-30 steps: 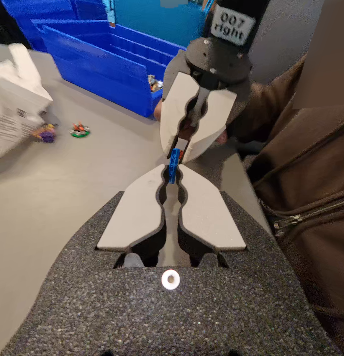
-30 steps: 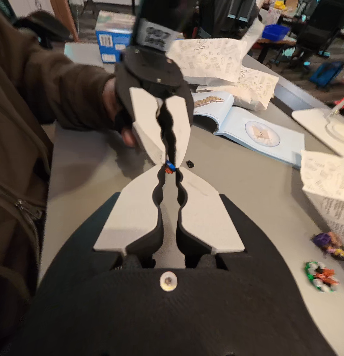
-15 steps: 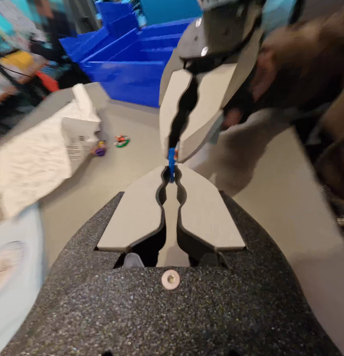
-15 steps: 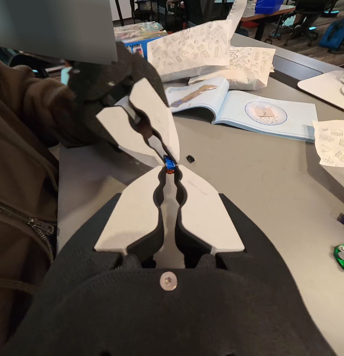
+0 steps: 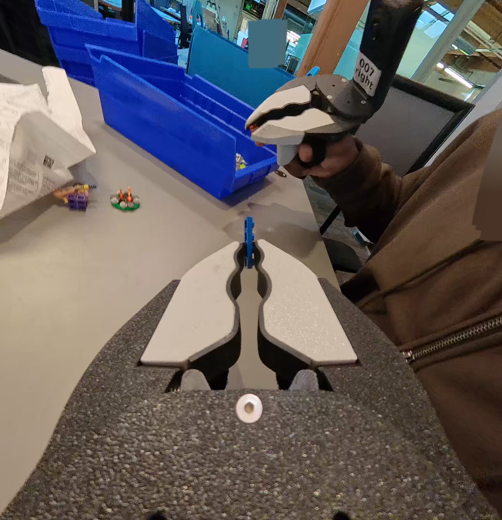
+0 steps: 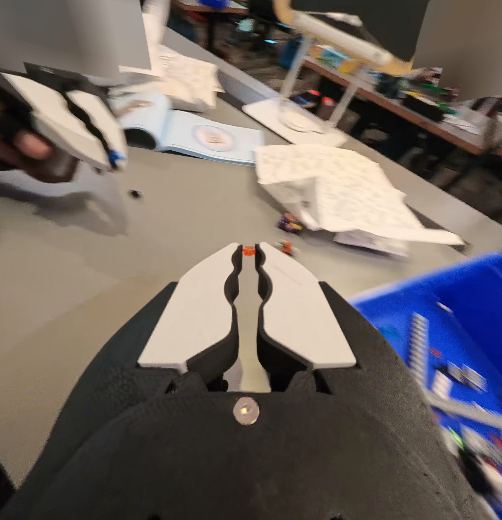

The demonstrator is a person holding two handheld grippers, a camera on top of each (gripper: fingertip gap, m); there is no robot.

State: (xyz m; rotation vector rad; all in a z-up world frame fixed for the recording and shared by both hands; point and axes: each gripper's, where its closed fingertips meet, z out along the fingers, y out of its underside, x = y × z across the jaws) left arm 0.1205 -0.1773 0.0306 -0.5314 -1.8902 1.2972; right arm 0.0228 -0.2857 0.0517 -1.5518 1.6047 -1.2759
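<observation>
The left gripper point(image 5: 248, 247) clamps a thin blue studded plastic plate point(image 5: 249, 239) edge-on above the grey table point(image 5: 75, 281). The right gripper point(image 6: 248, 249) pinches a small translucent orange plastic piece point(image 6: 248, 250) (raised beside the long blue plastic bin point(image 5: 171, 126)).

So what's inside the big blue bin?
In the blue bin, a few small toy pieces show at the near end in the left wrist view. The bin's front wall hides the rest of the inside.
</observation>
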